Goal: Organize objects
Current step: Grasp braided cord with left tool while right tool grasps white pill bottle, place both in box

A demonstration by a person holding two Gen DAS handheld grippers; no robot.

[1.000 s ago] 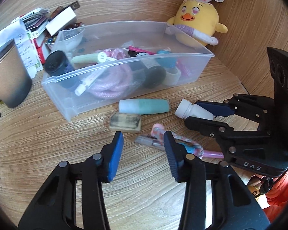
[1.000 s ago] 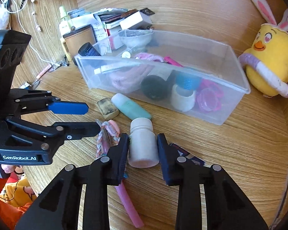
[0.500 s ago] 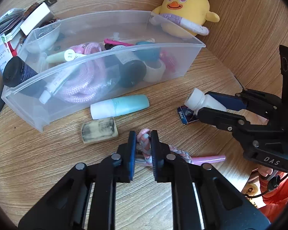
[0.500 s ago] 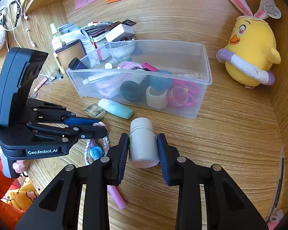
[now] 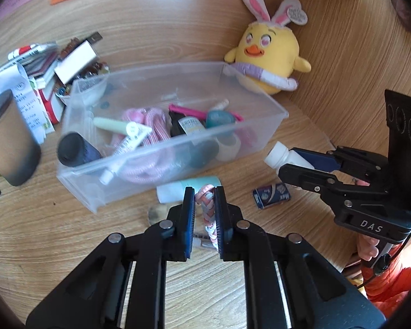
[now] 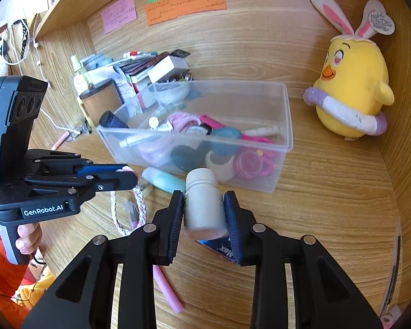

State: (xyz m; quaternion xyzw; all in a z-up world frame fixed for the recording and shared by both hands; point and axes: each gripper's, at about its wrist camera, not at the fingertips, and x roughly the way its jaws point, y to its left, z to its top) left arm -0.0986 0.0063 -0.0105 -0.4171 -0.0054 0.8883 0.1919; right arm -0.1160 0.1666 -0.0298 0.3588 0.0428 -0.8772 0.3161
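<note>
- left gripper (image 5: 203, 194) clamps a pink-and-white braided cord (image 5: 207, 205), which hangs down to the wooden desk (image 5: 68, 235)
- right gripper (image 6: 204, 201) grips a white bottle (image 6: 204, 208) upright, above the desk near the clear bin (image 6: 285, 126)
- mint tube (image 6: 164, 179) lies just before the bin

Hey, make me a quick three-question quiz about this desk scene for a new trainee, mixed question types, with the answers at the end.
1. True or false: the right gripper is shut on the white bottle.
2. What is pinched in the left gripper?
A. a pink pen
B. the braided cord
C. a toothbrush
3. Fill in: the teal tube lies on the desk just outside the clear ____.

Key:
1. True; its pads press both sides of the bottle.
2. B; the cord runs between the closed pads.
3. bin; the tube lies beside its front wall.
</note>
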